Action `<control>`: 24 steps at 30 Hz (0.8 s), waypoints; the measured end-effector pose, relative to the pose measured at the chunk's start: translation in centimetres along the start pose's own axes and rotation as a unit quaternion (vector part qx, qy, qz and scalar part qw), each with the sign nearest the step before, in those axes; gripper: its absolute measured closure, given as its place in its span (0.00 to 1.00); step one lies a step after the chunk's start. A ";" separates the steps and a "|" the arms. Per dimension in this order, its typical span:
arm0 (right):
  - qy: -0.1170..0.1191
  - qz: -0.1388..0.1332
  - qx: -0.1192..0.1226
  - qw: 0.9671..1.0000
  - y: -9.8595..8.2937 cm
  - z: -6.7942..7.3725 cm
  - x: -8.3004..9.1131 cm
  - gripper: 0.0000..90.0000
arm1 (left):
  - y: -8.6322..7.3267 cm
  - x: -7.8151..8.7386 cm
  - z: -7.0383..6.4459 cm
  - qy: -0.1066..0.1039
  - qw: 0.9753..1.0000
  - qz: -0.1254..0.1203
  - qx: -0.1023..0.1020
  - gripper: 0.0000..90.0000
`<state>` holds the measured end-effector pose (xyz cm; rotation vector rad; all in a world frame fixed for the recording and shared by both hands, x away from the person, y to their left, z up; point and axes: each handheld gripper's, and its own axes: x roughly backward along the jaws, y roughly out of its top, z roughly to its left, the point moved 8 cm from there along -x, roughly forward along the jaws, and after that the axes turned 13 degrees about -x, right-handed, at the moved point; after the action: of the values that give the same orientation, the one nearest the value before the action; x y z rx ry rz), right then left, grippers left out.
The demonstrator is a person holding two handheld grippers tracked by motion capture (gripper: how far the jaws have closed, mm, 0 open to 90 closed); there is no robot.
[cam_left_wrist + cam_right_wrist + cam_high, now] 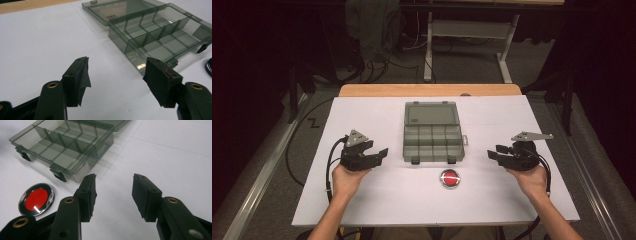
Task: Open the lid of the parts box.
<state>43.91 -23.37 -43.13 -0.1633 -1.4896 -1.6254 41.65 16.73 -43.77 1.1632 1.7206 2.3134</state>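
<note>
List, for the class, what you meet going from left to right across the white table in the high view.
Left gripper → open compartment box → right gripper. The red round disc sits in front of the box, within the box's own width, so it is left out of the order.

Open compartment box (433, 131) mid-table, round tin (450, 178) just before it

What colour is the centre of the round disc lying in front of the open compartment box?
Red, inside a shiny silver rim; the disc shows best in the right gripper view.
</note>
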 end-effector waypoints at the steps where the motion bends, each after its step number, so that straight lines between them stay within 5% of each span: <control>1: 0.000 -0.002 -0.001 1.000 -0.1 0.0 0.1 0.62 | -0.1 0.0 0.0 0.001 1.000 -0.003 0.001 0.40; 24: 0.004 -0.048 -0.014 0.999 -2.2 -1.4 1.2 0.57 | -1.9 0.7 -0.3 0.011 1.000 -0.029 0.005 0.40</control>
<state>42.39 -25.50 -44.35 -0.1010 -1.4887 -1.7210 40.21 17.53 -45.00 1.0785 1.7510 2.2960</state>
